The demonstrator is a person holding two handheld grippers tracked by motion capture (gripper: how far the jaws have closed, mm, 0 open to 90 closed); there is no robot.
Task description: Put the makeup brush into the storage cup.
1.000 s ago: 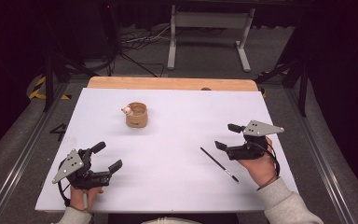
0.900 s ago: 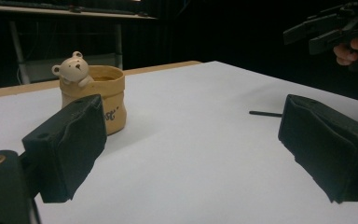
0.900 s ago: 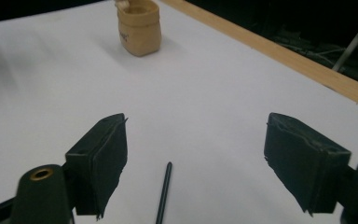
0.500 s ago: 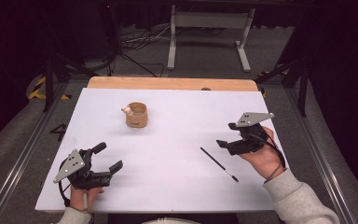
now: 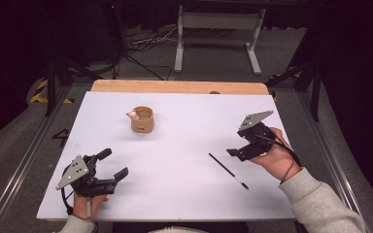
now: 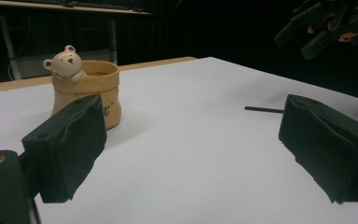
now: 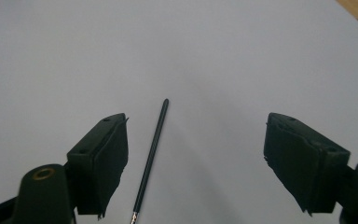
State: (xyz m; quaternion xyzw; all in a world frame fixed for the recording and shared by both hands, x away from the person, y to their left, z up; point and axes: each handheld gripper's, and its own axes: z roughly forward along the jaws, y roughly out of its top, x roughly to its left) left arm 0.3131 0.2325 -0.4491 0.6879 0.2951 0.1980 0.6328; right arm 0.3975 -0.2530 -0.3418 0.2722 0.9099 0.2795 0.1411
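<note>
The left gripper (image 5: pixel 110 166) was held low over the white table (image 5: pixel 184 194) with jaws spread, empty. The right gripper (image 5: pixel 236 152) was raised, jaws spread wide, above a thin black brush (image 7: pixel 151 151). A bear cup (image 5: pixel 142 119) stood well apart.

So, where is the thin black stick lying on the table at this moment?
In the high view, the thin black stick lies flat on the white table, right of centre, just left of the right gripper. In the right gripper view it lies between the open jaws.
</note>
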